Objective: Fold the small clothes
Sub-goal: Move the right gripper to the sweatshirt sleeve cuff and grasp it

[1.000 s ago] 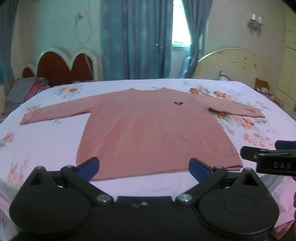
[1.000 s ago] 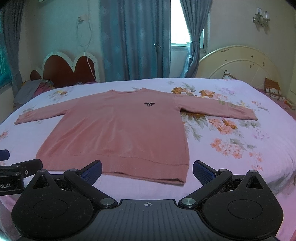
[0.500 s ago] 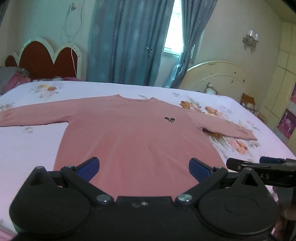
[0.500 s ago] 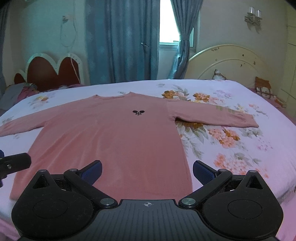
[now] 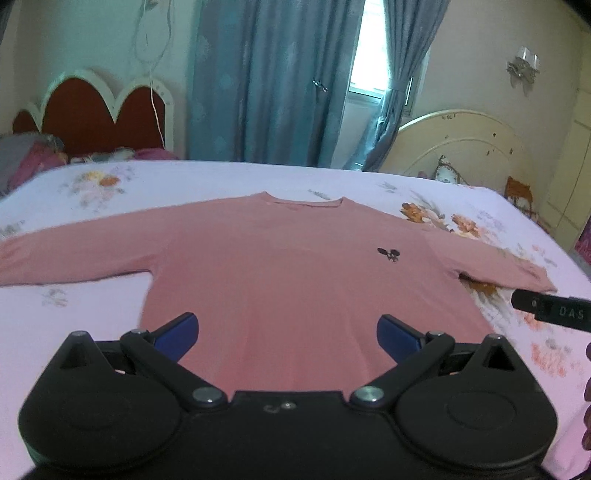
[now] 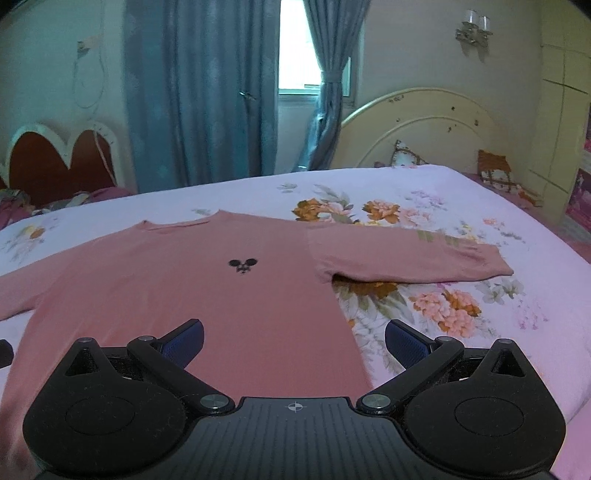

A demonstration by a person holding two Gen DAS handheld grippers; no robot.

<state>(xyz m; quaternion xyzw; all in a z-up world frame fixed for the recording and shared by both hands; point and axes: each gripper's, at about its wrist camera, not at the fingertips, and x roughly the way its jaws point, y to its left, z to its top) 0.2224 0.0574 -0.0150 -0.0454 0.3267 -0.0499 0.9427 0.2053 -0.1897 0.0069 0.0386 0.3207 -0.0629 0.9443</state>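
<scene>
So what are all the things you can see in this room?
shirt: one, pink, long sleeves, spread flat on the bed, small black print on the chest
bed sheet: one, pale lilac with orange and pink flowers, under the shirt
headboard: one, cream, behind the bed on the right
scalloped headboard: one, red with white edge, back left
curtains: blue, along the back wall by the window
wall lamp: one, clear glass, upper right wall
left gripper: one, black with blue fingers, open over the shirt's lower part
right gripper: one, black with blue fingers, open over the shirt's right side edge
</scene>
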